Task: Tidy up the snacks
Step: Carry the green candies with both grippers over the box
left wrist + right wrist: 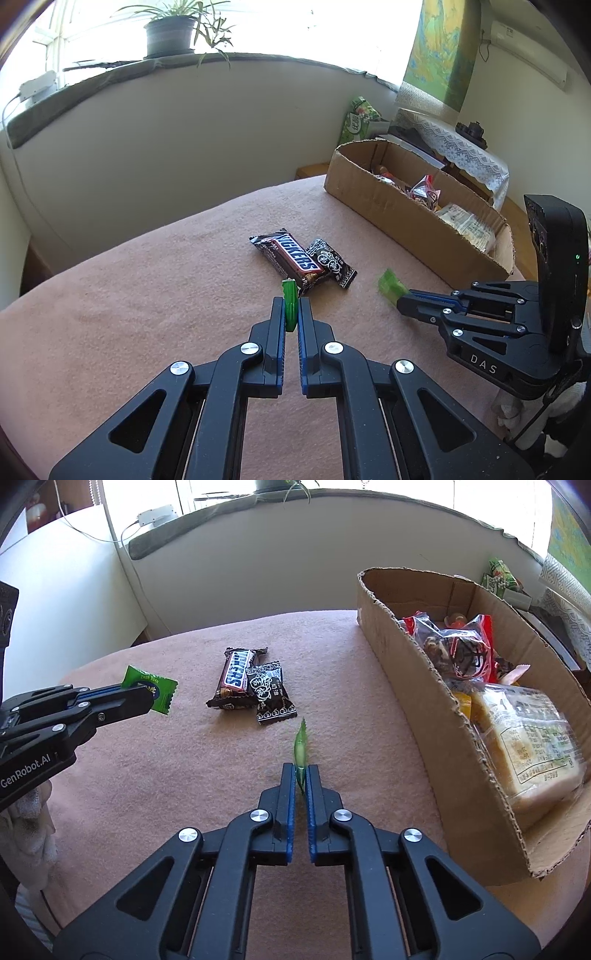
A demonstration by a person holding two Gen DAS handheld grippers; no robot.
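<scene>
Each gripper is clamped on one small green-wrapped candy: the left gripper (pixel 291 314) holds a left candy (pixel 151 692), the right gripper (pixel 302 779) a right candy (pixel 390 290), both above the pink-covered desk (pixel 166 775). The open brown cardboard box (pixel 406 686) already contains several packets. A brown Snickers bar (pixel 236 674) and a black sachet (pixel 271 696) are still to be boxed.

1. Surface: bed or table under a pinkish-brown blanket (pixel 184 775), fuzzy weave; which one cannot be told.
2. Snickers bar (pixel 236 675) lies flat near the middle.
3. Dark brown candy packet (pixel 271 692) just right of it, touching or overlapping its edge.
4. Open cardboard box (pixel 424 709) rests at the right side, well apart from both wrappers.
</scene>
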